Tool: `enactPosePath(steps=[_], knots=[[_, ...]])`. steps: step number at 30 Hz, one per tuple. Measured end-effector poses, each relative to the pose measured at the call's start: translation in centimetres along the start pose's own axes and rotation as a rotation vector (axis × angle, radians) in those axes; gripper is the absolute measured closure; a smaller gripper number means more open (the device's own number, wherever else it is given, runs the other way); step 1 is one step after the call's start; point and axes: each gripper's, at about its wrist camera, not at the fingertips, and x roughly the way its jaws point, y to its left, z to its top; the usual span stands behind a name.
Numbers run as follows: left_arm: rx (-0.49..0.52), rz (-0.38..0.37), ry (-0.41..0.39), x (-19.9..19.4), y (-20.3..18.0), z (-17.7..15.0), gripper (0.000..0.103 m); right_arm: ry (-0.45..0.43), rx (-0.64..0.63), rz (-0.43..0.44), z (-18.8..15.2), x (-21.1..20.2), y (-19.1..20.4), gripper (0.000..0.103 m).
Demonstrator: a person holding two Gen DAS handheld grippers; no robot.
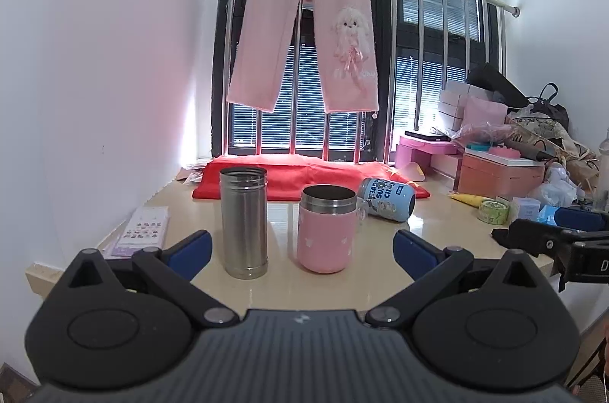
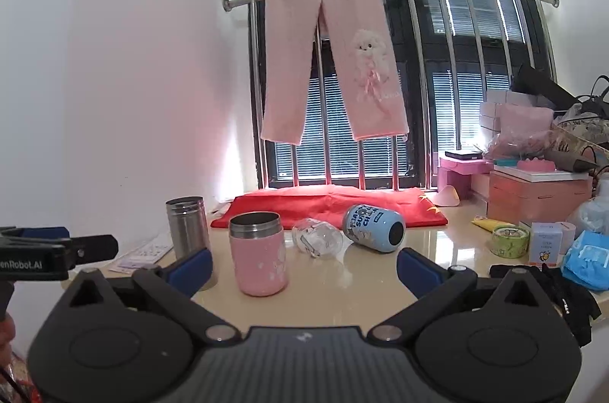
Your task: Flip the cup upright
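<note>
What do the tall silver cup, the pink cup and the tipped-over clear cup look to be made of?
Silver cup: bare brushed steel, dull grey sheen.
Pink cup: steel rim, matte pink coating, likely painted metal.
Clear cup: transparent, glass or plastic, cannot tell which.

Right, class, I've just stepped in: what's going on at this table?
A person holds two open hand-held grippers, the left hand-held gripper and the right hand-held gripper, over a beige table, gripping nothing. The steel cylindrical cup and pink steel-rimmed cup stand upright. The blue printed cup and clear plastic cup lie on their sides, not yet flipped.
</note>
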Motion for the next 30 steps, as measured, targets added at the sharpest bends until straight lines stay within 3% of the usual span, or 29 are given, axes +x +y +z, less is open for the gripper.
enactPosePath(steps=[30], knots=[[-0.012, -0.027, 0.024, 0.23, 0.18, -0.65, 0.000, 0.006, -0.018, 0.003, -0.49, -0.14, 0.41, 0.000]])
